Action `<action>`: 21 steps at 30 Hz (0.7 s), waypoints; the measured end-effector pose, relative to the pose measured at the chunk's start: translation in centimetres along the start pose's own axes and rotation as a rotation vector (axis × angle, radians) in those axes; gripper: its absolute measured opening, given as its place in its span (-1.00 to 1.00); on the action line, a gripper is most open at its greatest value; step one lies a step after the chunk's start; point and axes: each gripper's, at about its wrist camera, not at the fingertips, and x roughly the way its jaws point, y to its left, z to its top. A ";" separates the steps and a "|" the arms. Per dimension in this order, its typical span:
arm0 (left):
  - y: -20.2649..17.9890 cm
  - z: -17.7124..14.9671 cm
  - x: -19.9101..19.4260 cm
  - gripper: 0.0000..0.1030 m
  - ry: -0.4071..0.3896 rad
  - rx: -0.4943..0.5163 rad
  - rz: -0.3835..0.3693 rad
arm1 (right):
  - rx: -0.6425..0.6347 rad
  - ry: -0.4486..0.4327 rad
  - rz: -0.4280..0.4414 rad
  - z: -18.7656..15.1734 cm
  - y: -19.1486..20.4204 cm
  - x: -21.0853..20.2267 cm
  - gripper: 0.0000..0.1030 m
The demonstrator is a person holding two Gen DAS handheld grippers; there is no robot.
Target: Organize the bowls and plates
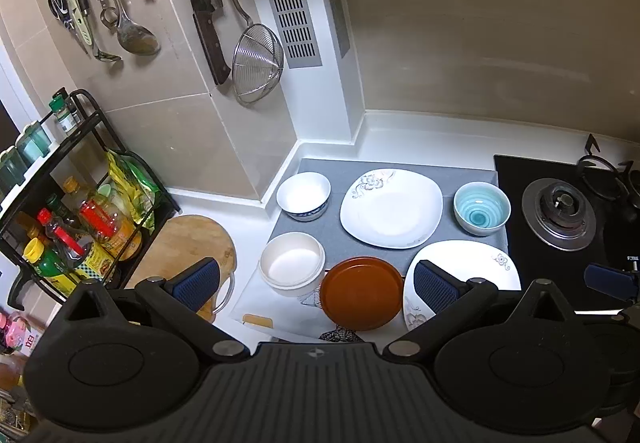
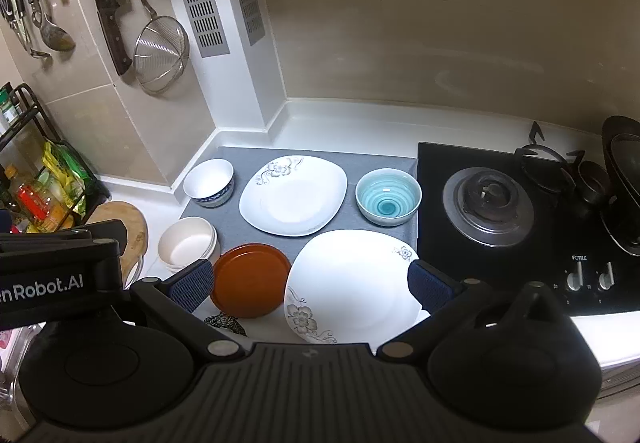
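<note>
On a grey mat (image 1: 340, 239) (image 2: 224, 211) lie a white flowered plate (image 1: 391, 207) (image 2: 293, 195), a white bowl with blue base (image 1: 304, 195) (image 2: 209, 181) and a teal bowl (image 1: 482, 208) (image 2: 388, 201). In front are a second flowered plate (image 1: 472, 263) (image 2: 352, 283), a brown plate (image 1: 362, 293) (image 2: 251, 279) and a cream bowl (image 1: 292, 263) (image 2: 187, 243). My left gripper (image 1: 316, 285) is open and empty, high above the brown plate. My right gripper (image 2: 310, 287) is open and empty above the near flowered plate.
A black gas stove (image 1: 560, 211) (image 2: 488, 203) lies right of the mat. A wooden board (image 1: 188, 243) and a condiment rack (image 1: 72, 211) stand at the left. Utensils, a knife and a strainer (image 1: 258, 61) hang on the wall. A dark pan (image 2: 624, 179) sits far right.
</note>
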 end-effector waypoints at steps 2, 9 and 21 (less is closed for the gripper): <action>0.0 -0.1 0.2 0.99 0.005 0.000 -0.007 | -0.001 0.003 -0.006 -0.1 0.0 0.0 1.00; 0.3 -0.5 0.8 0.99 0.021 0.002 -0.038 | -0.002 0.015 -0.034 -0.5 0.1 0.2 1.00; -0.1 -0.9 2.0 0.99 0.051 0.022 -0.079 | 0.019 0.043 -0.068 -1.1 -0.2 0.8 1.00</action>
